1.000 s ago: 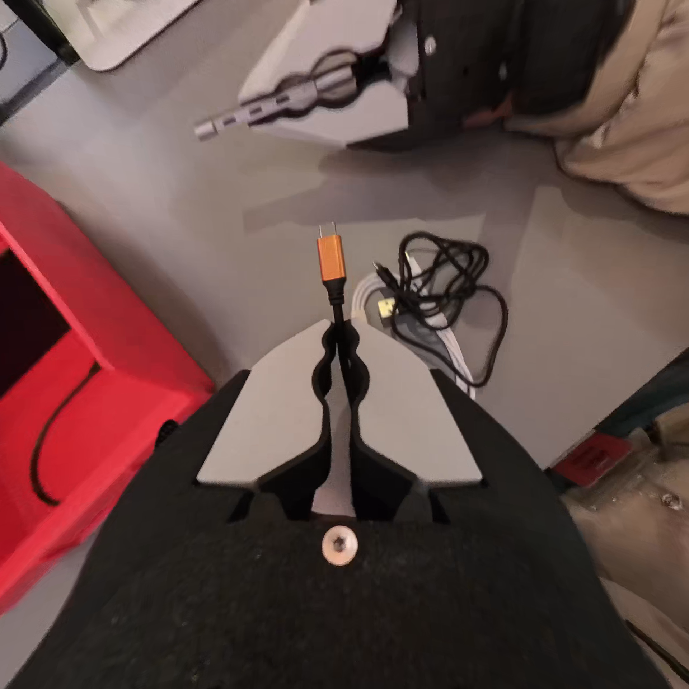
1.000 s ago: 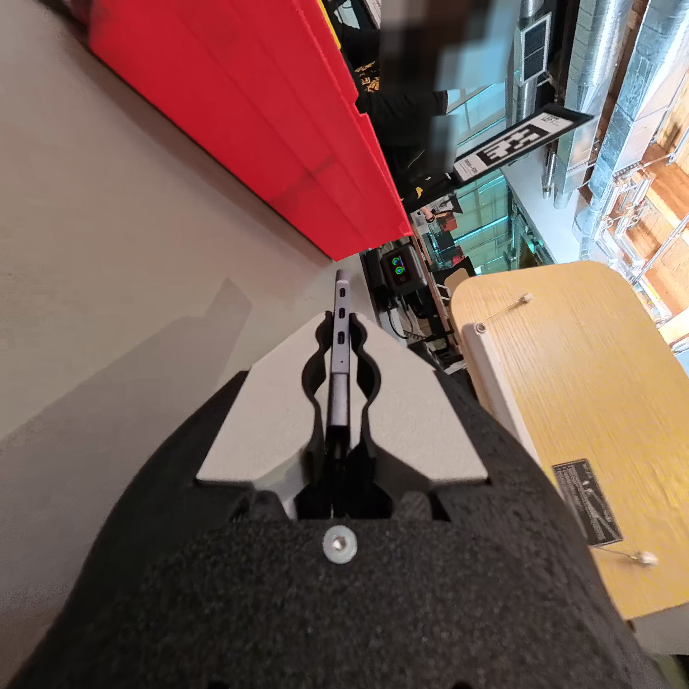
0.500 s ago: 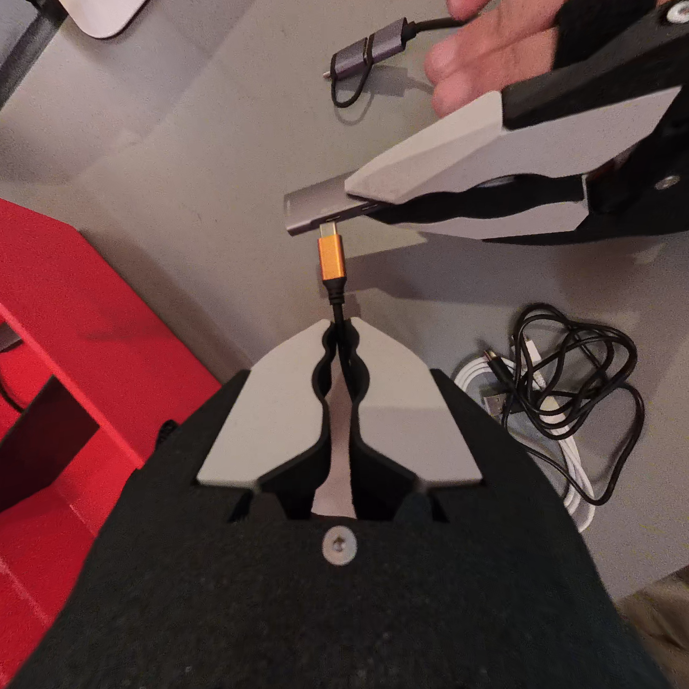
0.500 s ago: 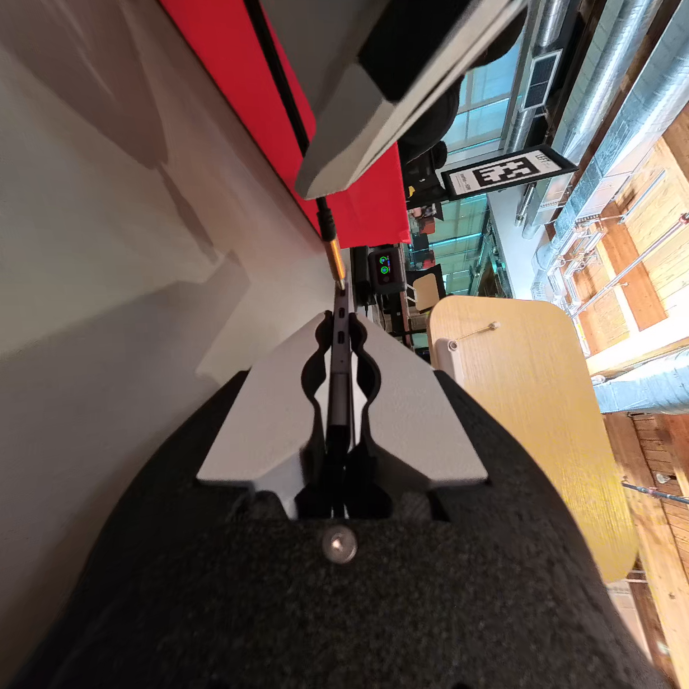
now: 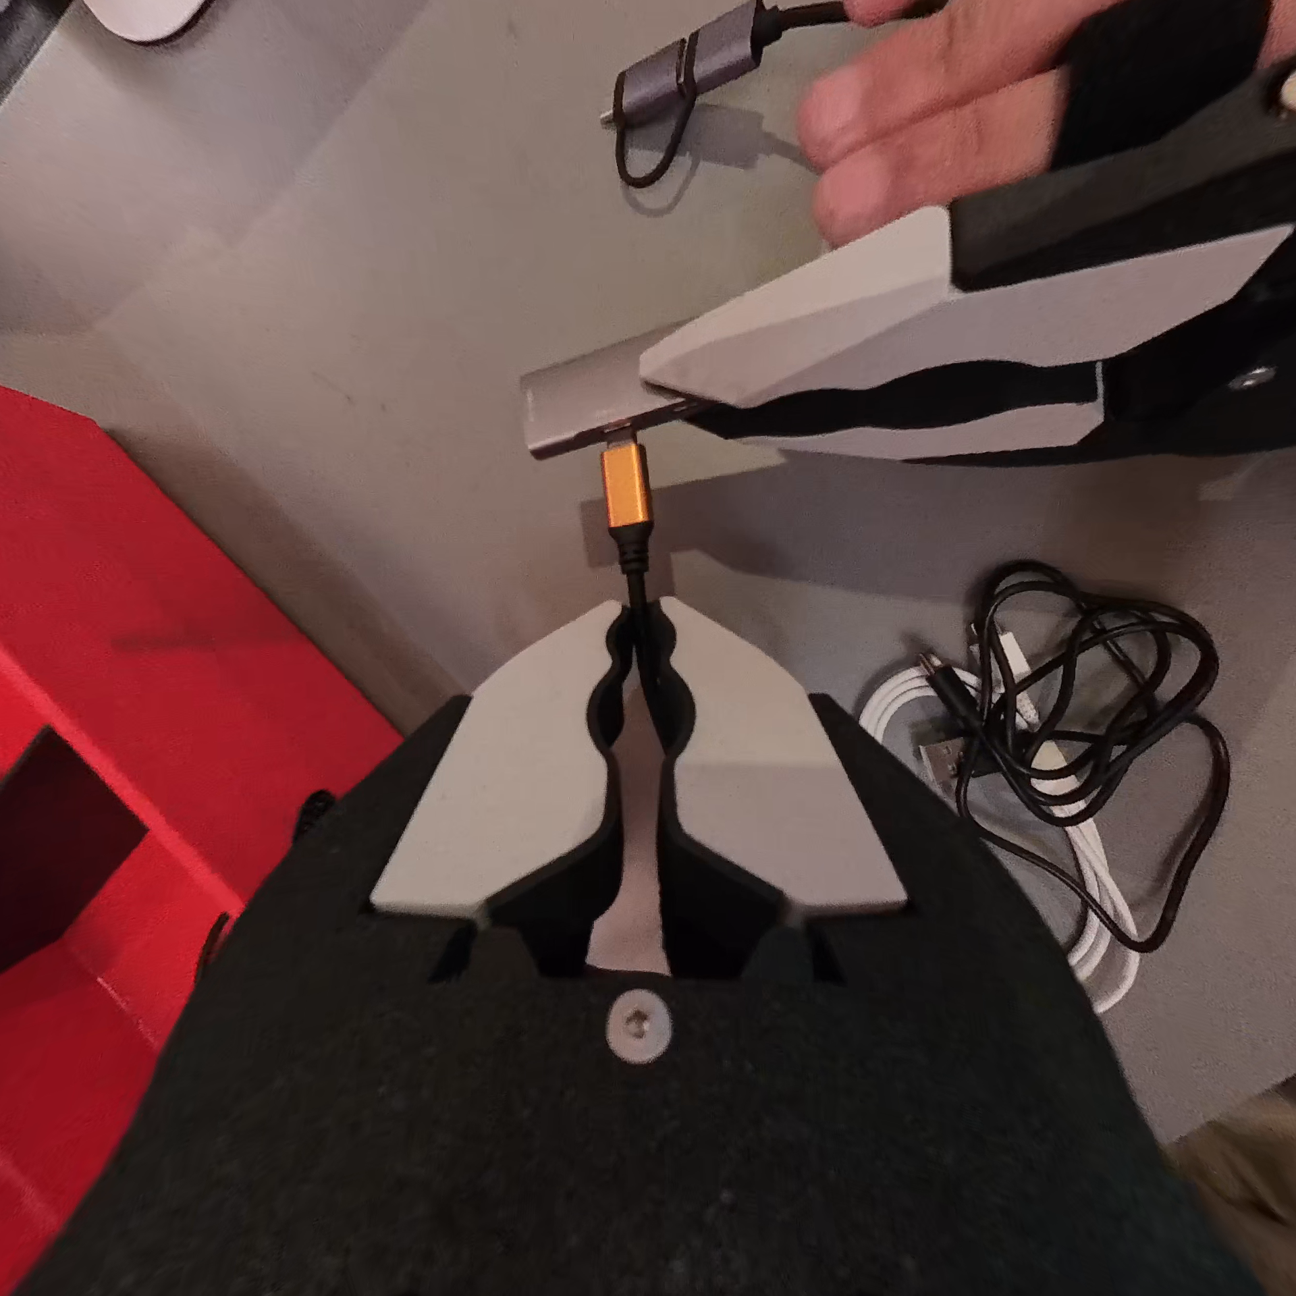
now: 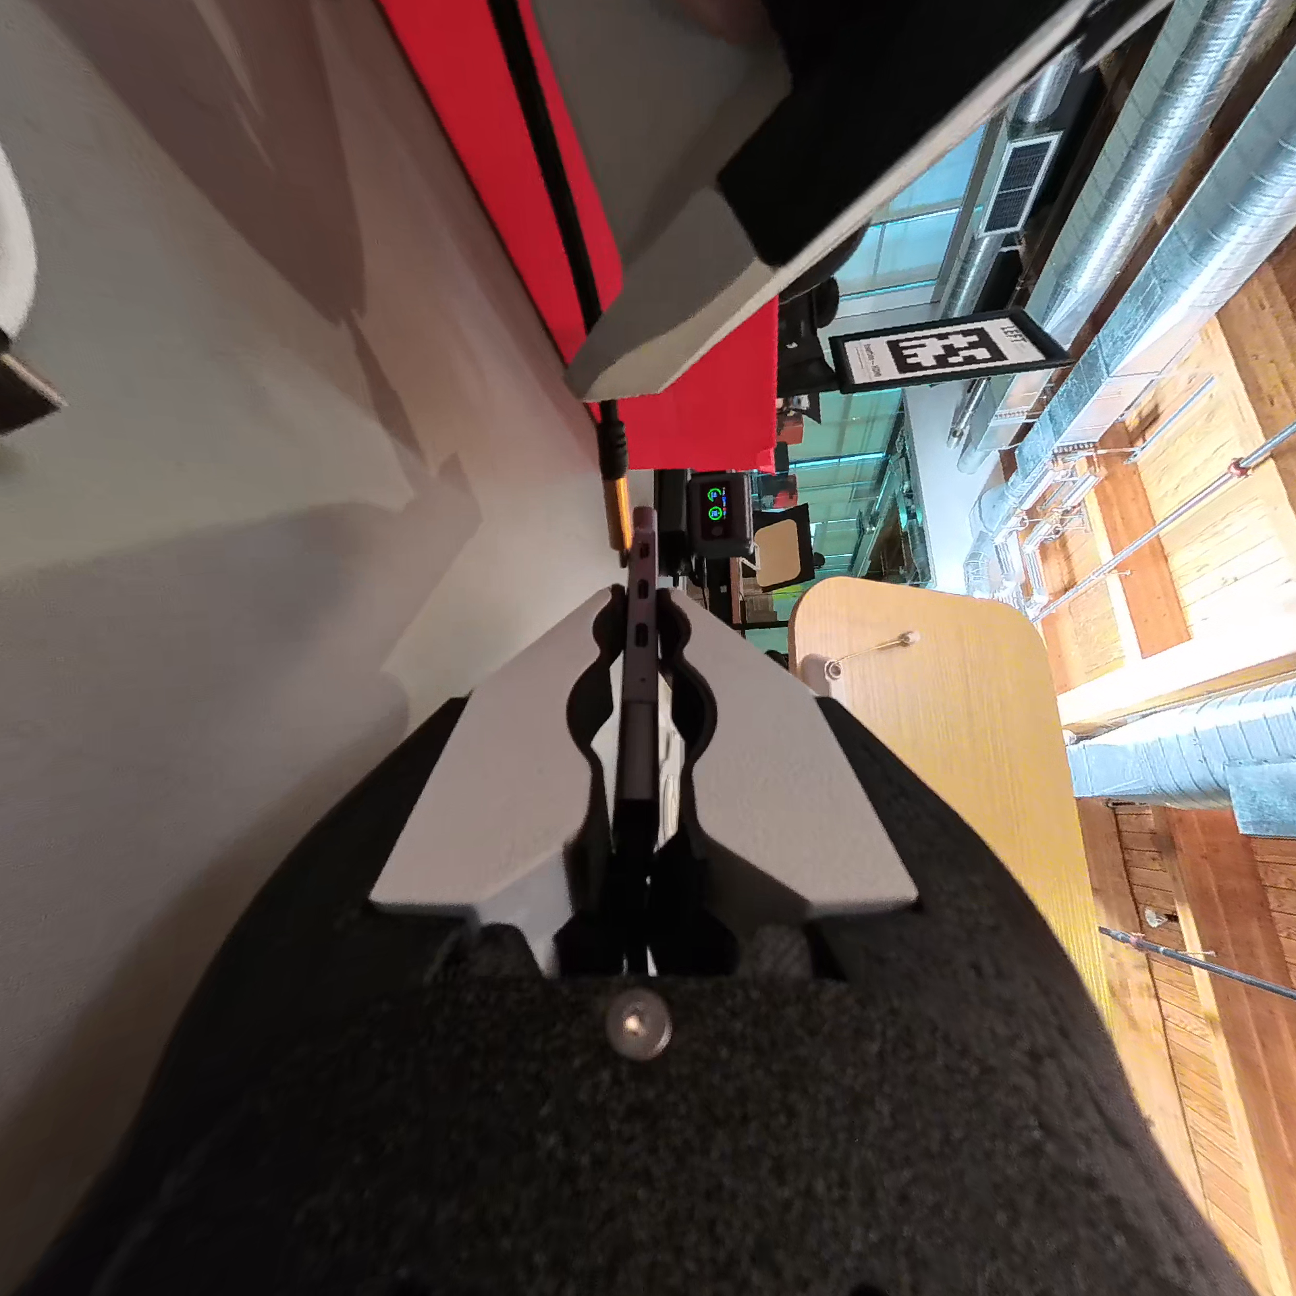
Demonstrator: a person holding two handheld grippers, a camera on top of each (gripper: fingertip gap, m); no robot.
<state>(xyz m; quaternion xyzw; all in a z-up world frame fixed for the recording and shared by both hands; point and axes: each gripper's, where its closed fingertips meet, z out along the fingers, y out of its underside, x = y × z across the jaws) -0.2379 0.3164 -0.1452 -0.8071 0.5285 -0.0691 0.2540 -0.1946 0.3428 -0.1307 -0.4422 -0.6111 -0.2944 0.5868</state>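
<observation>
The orange-sleeved USB-C plug [image 5: 626, 489] stood with its metal tip touching, perhaps just entering, a port on the long edge of the grey USB hub [image 5: 585, 400]. Half a second before, the tip had sat right at that edge; a second before, plug and hub had been well apart, so the two had been brought together and the tip now looked slightly deeper in the slot, though whether it was seated could not be told. In the right wrist view the plug [image 6: 617, 512] lay just beside the hub's [image 6: 642, 631] far end, touching it.

The left gripper [image 5: 642, 609] was clenched on the plug's black cable [image 5: 639, 596] a little behind the strain relief, leaving the plug standing free ahead of its fingertips. The right gripper [image 6: 642, 596] was clamped on the hub's body, with the end that bears the ports poking past its tips; from the left wrist view it [image 5: 649, 382] came in from the right, with the person's fingers [image 5: 912, 133] showing above it.

The hub's own short lead ended in a grey adapter plug [image 5: 684, 73] lying on the grey tabletop [image 5: 351, 245]. To the right lay a tangle of black cable [image 5: 1094, 708] over a coiled white cable [image 5: 1094, 883]. A red bin [image 5: 140, 666] stood at the left.
</observation>
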